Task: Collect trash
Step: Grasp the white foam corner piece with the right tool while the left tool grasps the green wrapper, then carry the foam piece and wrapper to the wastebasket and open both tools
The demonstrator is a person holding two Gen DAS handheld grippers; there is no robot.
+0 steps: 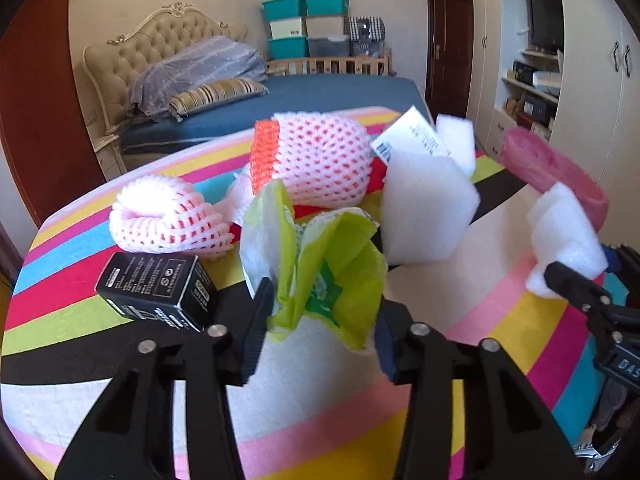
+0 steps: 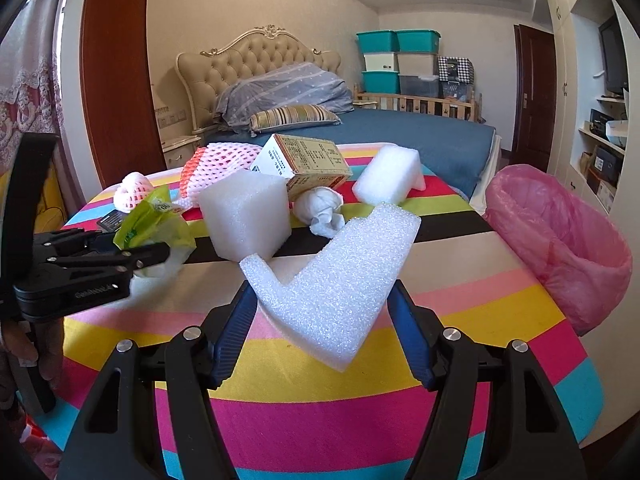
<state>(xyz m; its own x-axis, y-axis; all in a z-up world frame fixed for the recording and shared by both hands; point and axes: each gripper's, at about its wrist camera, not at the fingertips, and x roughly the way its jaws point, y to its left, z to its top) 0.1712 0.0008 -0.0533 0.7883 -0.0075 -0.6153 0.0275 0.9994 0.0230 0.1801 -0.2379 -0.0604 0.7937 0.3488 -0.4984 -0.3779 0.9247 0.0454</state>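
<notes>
The left claw (image 1: 320, 320) is over the near left part of the table (image 2: 320, 412) and points toward the far edge. Its jaws are closed on a crumpled green wrapper (image 1: 324, 264), which stands up between the pads. The right claw (image 2: 322, 332) is over the near middle of the table and grips a flat L-shaped piece of white foam (image 2: 336, 276), lifted and tilted toward the right.

Just left of the green wrapper lies a small black box (image 1: 156, 292) with white print, too small to read. Behind it are two pink foam fruit nets (image 1: 320, 160), and a white foam block (image 2: 246, 216) stands near the table's middle. A tan carton (image 2: 308, 160) with fine printed text, also unreadable, leans on that block, with a wad of white tissue (image 2: 320, 208) beside it and another foam piece (image 2: 390, 174) nearer the far right edge.

A bin lined with a pink bag (image 2: 560, 236) stands just off the right edge of the table, its mouth open. The near half of the striped cloth is mostly bare.
</notes>
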